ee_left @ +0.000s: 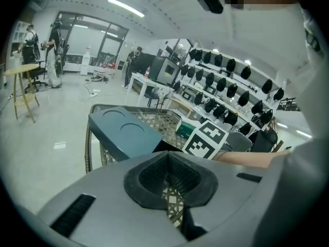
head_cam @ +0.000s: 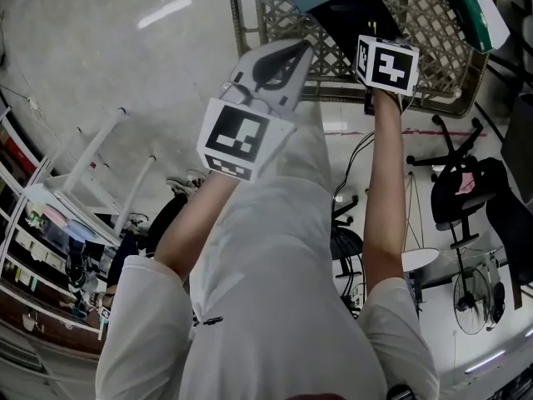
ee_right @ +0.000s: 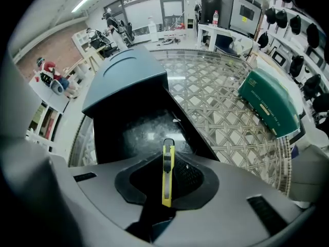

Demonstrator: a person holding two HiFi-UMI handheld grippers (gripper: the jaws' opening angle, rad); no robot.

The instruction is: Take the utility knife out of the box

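Note:
The yellow utility knife (ee_right: 167, 174) stands upright between the pads of my right gripper (ee_right: 165, 164), which is shut on it. It points steeply down into the open dark box (ee_right: 133, 127), whose blue-grey lid (ee_right: 128, 78) is swung back. In the head view only the right gripper's marker cube (head_cam: 387, 63) shows over the box (head_cam: 350, 15); its jaws are hidden beneath. My left gripper (head_cam: 291, 57) hovers just left of the box at the edge of the wicker top, shut with nothing in it (ee_left: 168, 161).
The box sits on a round wicker top (ee_right: 226, 112) with a metal rim. A green carton (ee_right: 270, 104) lies on it to the right of the box (head_cam: 475, 11). Office chairs, desks and shelves stand on the floor around.

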